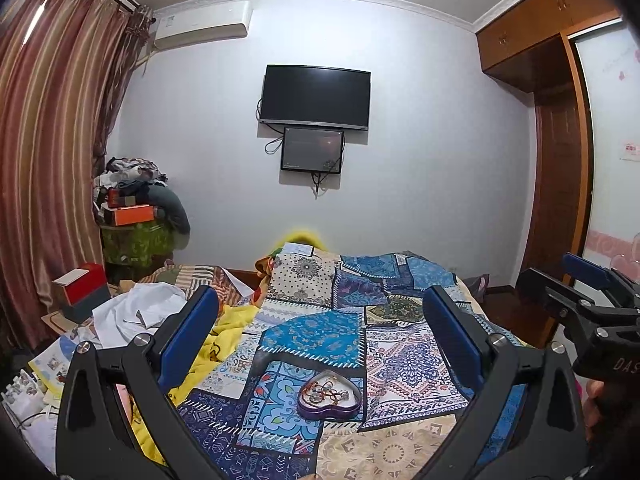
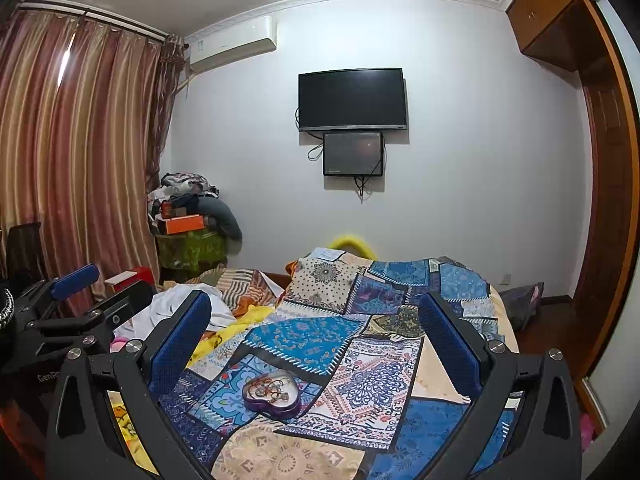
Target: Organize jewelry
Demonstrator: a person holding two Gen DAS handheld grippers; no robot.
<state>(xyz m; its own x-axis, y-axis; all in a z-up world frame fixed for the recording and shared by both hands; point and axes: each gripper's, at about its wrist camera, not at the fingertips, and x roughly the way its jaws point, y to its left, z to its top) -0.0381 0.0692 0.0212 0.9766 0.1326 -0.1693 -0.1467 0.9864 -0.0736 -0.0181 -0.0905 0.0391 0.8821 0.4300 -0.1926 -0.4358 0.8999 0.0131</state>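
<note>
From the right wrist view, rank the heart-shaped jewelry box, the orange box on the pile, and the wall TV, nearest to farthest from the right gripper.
1. Heart-shaped jewelry box: on the quilt, between the jaws.
2. Orange box: left corner pile.
3. Wall TV: on the far wall.

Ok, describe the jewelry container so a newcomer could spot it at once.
Start at the bed under the wall-mounted TV, covered by a blue patchwork quilt. Near its front edge sits a small heart-shaped purple tin, open on top, holding tangled jewelry. It is the only hard, shiny thing on the quilt.
</note>
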